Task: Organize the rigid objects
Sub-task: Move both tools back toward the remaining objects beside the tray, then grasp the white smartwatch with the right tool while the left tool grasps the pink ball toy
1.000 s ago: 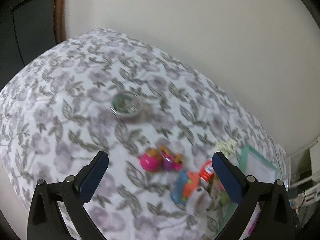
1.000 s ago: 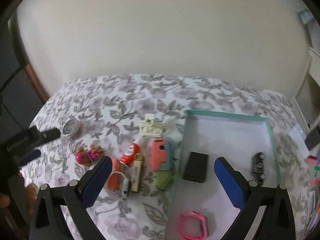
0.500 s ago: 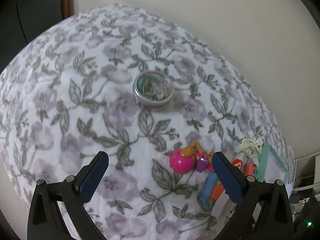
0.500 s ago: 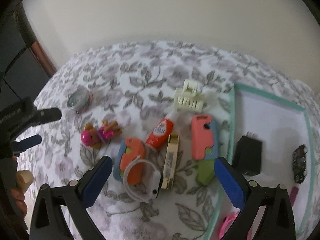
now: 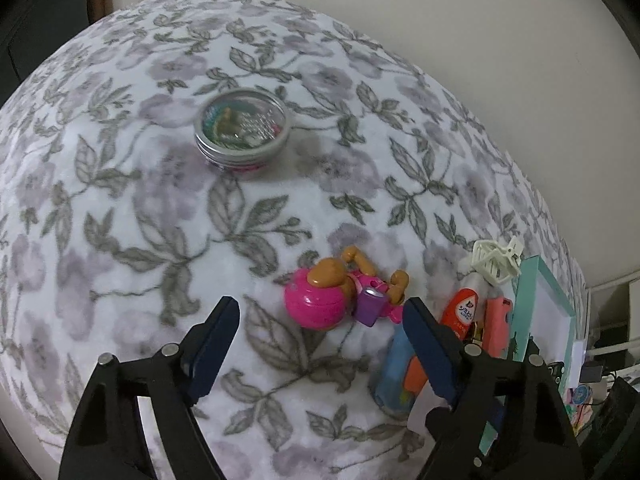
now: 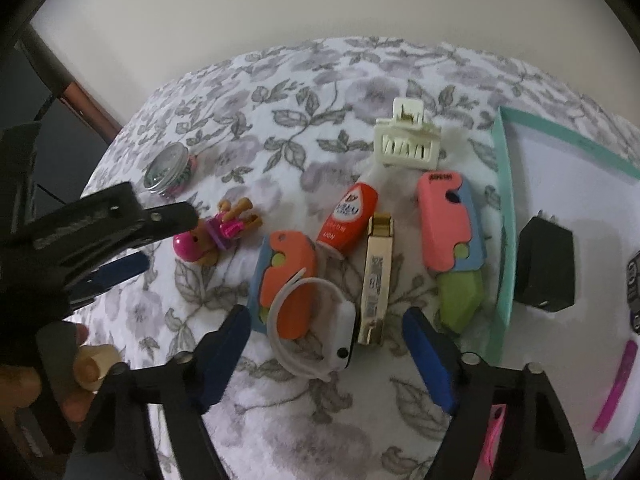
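Floral blanket [image 6: 280, 128]; tray [image 6: 505, 216] cut off at frame edge.

Red tube [image 6: 347, 216] — Japanese script, "LION" at its base — nothing else legible.

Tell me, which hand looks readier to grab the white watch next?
The right. The white watch lies just ahead of the right gripper, whose jaws are closing with nothing pinched yet. The left gripper is aimed at the pink doll instead, so probably not it.
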